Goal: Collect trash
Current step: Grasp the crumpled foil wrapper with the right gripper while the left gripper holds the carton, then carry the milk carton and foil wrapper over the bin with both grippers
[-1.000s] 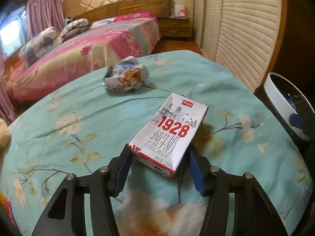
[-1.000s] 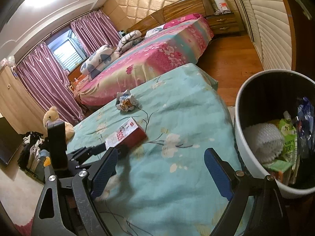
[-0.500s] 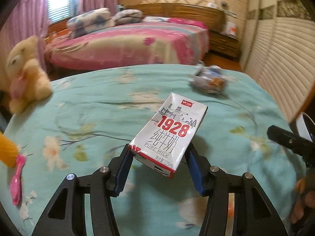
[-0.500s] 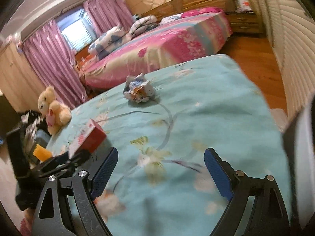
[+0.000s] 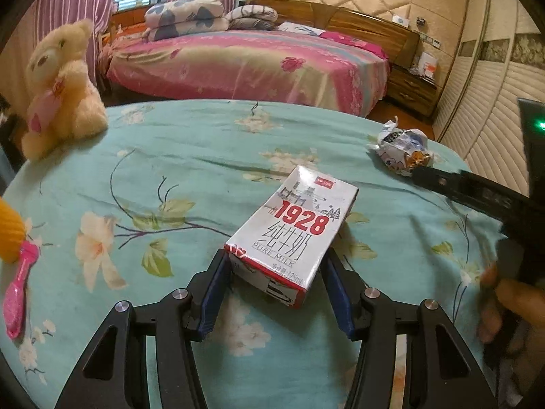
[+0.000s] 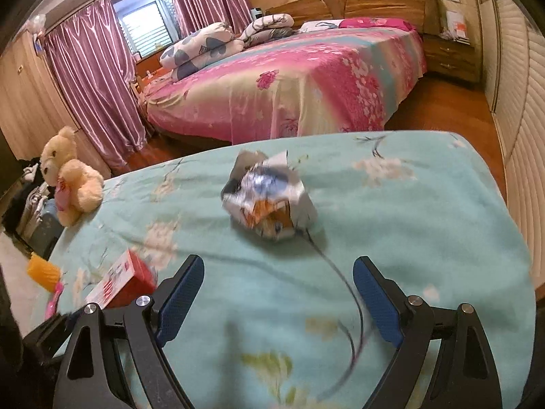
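My left gripper [image 5: 277, 283] is shut on a white and red "1928" milk carton [image 5: 293, 237] and holds it over the teal flowered cloth. The carton also shows at the lower left of the right wrist view [image 6: 119, 284]. A crumpled silver snack wrapper [image 6: 269, 197] lies on the cloth just ahead of my right gripper [image 6: 277, 293], which is open and empty. The wrapper also shows in the left wrist view [image 5: 403, 153], with the right gripper's finger beside it.
A cream teddy bear [image 5: 58, 92] sits at the cloth's left edge. A pink spoon [image 5: 18, 289] and a yellow object [image 5: 8, 235] lie at the near left. A pink bed [image 6: 289, 78] stands beyond; louvred wardrobe doors [image 5: 494, 129] are to the right.
Both grippers have swung left, away from the white bin, which has left view. The right gripper has closed in on the crumpled wrapper. The left gripper still holds the carton.
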`<state>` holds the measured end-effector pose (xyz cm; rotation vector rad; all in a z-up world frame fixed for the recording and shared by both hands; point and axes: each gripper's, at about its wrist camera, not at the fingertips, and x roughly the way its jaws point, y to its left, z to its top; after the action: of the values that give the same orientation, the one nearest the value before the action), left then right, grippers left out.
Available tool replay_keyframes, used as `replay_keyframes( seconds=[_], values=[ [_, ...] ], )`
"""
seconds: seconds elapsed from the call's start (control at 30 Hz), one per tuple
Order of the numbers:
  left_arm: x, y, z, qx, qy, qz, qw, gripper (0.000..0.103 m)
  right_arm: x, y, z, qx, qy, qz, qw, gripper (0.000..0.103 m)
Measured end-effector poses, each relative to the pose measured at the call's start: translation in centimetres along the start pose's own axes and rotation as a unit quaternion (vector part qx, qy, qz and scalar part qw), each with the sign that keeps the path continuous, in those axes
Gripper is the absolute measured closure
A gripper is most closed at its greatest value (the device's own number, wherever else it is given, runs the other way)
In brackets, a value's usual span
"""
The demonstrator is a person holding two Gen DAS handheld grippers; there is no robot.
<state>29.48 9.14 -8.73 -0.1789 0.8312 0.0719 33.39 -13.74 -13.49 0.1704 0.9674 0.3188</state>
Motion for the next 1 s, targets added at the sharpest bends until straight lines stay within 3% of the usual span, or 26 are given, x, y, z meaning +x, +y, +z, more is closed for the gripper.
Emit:
replay_keyframes(
  seconds=[0.13, 0.2, 0.27, 0.33, 0.5, 0.7, 0.8, 0.83, 1.0],
  values=[
    [0.0, -0.1, 0.1, 0.003, 0.001, 0.002, 1.0, 0.043, 1.7, 0.4, 1.0, -0.007, 0.008, -0.008, 1.0, 0.014],
    [0.0, -0.1, 0.1, 0.006, -0.001, 0.003, 1.0, 0.04, 1.9, 0.8, 1.4, -0.013, 0.002, -0.012, 1.0, 0.022],
    [0.0, -0.2, 0.0, 0.006, 0.0, 0.002, 1.0, 0.038, 2.2, 1.1, 1.7, -0.021, 0.001, -0.016, 1.0, 0.057],
    [0.0, -0.1, 0.0, 0.005, 0.001, 0.003, 1.0, 0.038, 2.4, 1.0, 1.6, -0.02, 0.008, -0.016, 1.0, 0.07],
    [-0.1, -0.2, 0.0, 0.006, 0.003, 0.005, 1.0, 0.034, -0.1, 0.3, 0.1, 0.0, -0.006, -0.005, 1.0, 0.072],
    [-0.1, -0.3, 0.0, 0.009, 0.002, 0.003, 1.0, 0.034, -4.7, -1.3, -4.2, 0.052, -0.004, 0.014, 0.999, 0.072],
    [0.1, -0.5, 0.0, 0.015, 0.007, -0.01, 0.9998, 0.041, -6.2, -1.7, -6.0, 0.073, -0.005, 0.019, 0.997, 0.072],
    [0.1, -0.6, 0.0, 0.018, 0.009, -0.015, 0.9997, 0.055, -6.6, -1.8, -6.5, 0.08, -0.008, 0.019, 0.997, 0.072],
    [-1.1, -1.2, -0.6, 0.038, -0.004, -0.028, 0.9989, 0.055, -7.9, -2.4, -7.8, 0.096, -0.016, 0.016, 0.995, 0.072]
  ],
)
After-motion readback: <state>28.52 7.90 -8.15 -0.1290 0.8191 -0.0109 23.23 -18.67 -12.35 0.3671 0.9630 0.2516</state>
